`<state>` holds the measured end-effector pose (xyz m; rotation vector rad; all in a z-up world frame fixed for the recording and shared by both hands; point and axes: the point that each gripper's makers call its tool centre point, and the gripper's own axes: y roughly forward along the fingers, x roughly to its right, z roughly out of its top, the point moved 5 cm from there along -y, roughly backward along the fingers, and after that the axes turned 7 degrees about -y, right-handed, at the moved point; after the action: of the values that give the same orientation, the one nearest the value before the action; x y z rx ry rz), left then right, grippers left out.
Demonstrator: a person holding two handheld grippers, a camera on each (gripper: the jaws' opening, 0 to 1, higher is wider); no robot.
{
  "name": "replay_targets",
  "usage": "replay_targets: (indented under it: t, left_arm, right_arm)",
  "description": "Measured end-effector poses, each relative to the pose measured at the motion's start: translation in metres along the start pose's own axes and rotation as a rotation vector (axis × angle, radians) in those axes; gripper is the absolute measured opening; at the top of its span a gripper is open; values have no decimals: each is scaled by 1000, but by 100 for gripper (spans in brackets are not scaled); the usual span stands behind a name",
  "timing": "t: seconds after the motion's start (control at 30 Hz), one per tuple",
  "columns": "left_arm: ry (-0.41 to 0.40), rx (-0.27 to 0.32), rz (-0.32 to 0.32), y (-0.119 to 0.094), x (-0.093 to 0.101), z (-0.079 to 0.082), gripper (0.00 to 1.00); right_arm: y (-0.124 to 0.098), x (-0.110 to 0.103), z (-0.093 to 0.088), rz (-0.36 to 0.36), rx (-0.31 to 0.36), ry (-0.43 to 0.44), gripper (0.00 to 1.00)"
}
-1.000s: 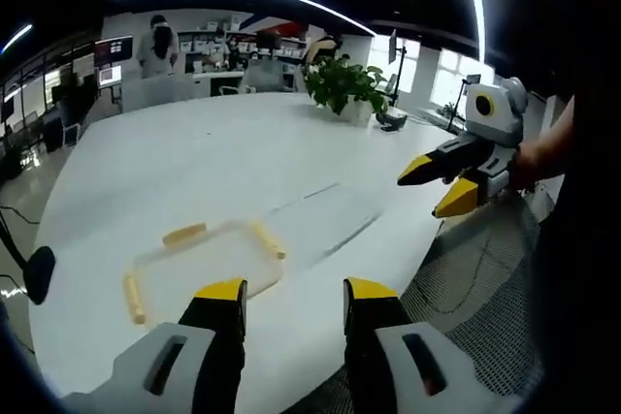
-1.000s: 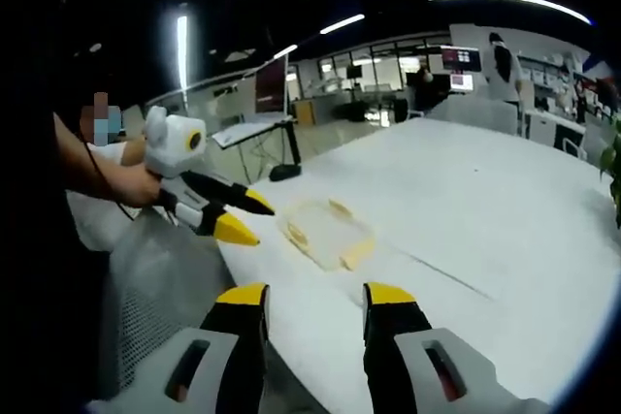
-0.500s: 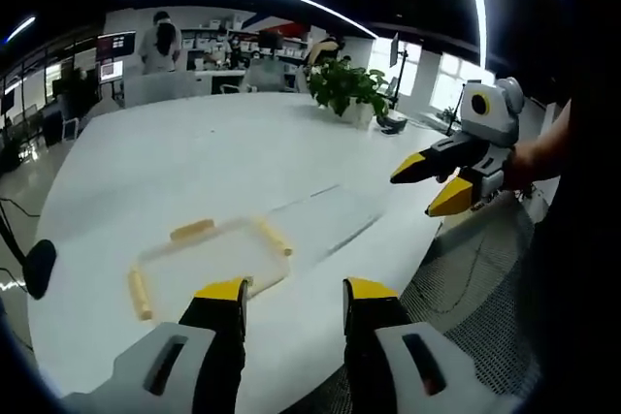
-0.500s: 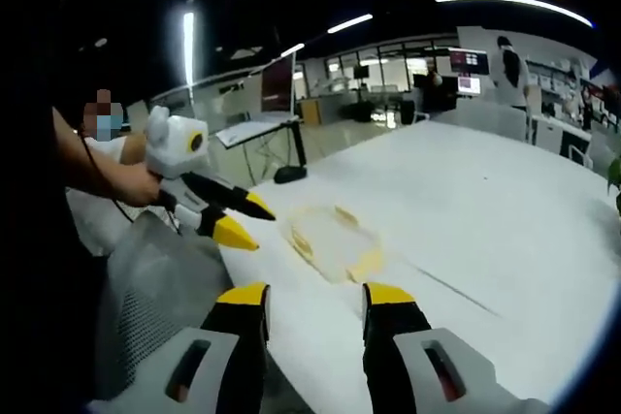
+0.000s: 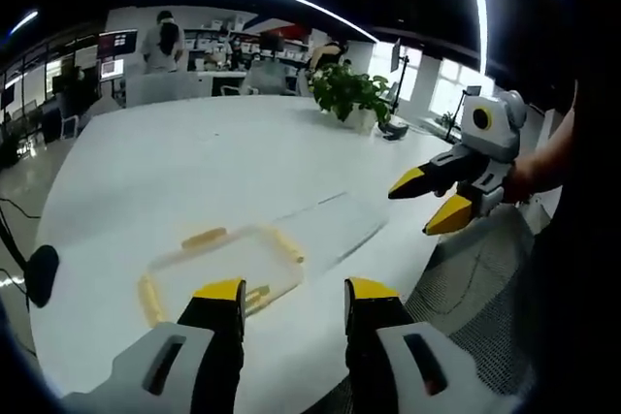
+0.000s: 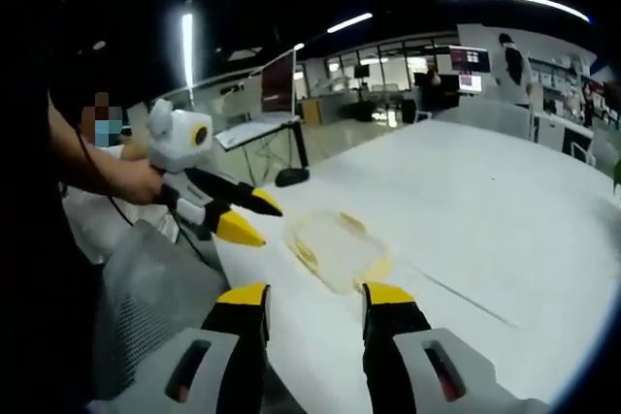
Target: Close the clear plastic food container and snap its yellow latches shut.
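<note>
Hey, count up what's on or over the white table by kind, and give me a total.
Clear plastic food container with yellow latches: 1
Green potted plant: 1
Yellow-tipped handheld grippers: 2, left and right, both open above the near table edge
Total: 4

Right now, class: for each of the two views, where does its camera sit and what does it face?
Left gripper view: rides the left gripper, facing the container on the white table; a forearm holds the right gripper.
Right gripper view: rides the right gripper, facing the container; a hand holds the left gripper.
Shared: container, table, both jaws open.
</note>
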<state>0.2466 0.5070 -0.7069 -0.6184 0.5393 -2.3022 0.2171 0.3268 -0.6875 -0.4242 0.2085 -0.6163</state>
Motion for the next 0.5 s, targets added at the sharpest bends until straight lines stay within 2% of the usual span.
replay_targets:
  t: [0.33, 0.5]
  left_arm:
    - [42, -12, -9, -2, -8, -1, 38]
    - [37, -18, -4, -3, -15, -2, 38]
  right_arm:
    - [9, -3, 4, -2, -5, 0, 36]
    - [12, -4, 4, -4, -13, -3, 36]
